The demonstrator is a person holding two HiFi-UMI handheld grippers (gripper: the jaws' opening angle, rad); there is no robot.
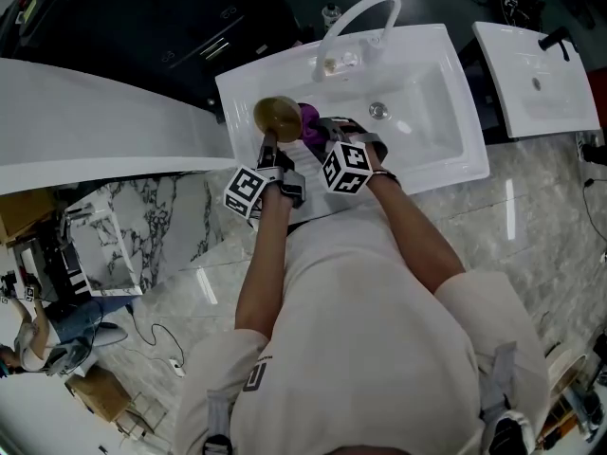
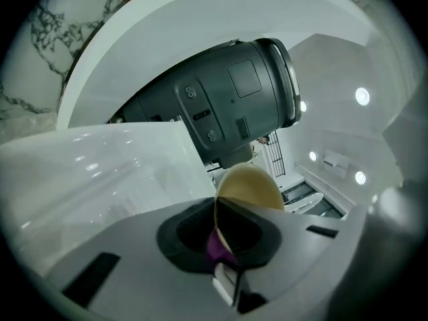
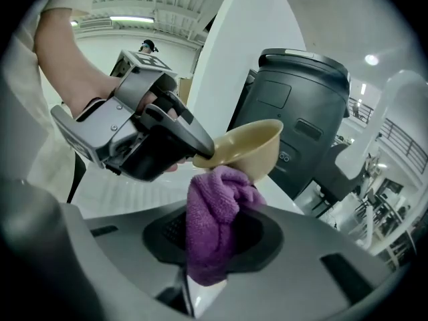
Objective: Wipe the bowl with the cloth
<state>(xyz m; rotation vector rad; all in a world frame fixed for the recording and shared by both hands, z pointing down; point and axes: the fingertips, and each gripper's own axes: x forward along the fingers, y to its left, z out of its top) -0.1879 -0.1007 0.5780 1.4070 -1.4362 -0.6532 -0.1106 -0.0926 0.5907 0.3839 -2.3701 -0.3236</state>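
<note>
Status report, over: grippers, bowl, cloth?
Left gripper shut on bowl rim. Right gripper shut on cloth, pressed to bowl's outside. Over sink, nothing blocking.

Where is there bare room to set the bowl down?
Bare: the basin floor right of the drain, out to the sink's right wall, and the white surface left of it. Crowded: the front-left, where the left gripper holds the bowl and the right gripper the purple cloth.

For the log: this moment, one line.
left gripper: shut on tan round bowl; right gripper: shut on purple terry cloth; cloth touching bowl underside
</note>
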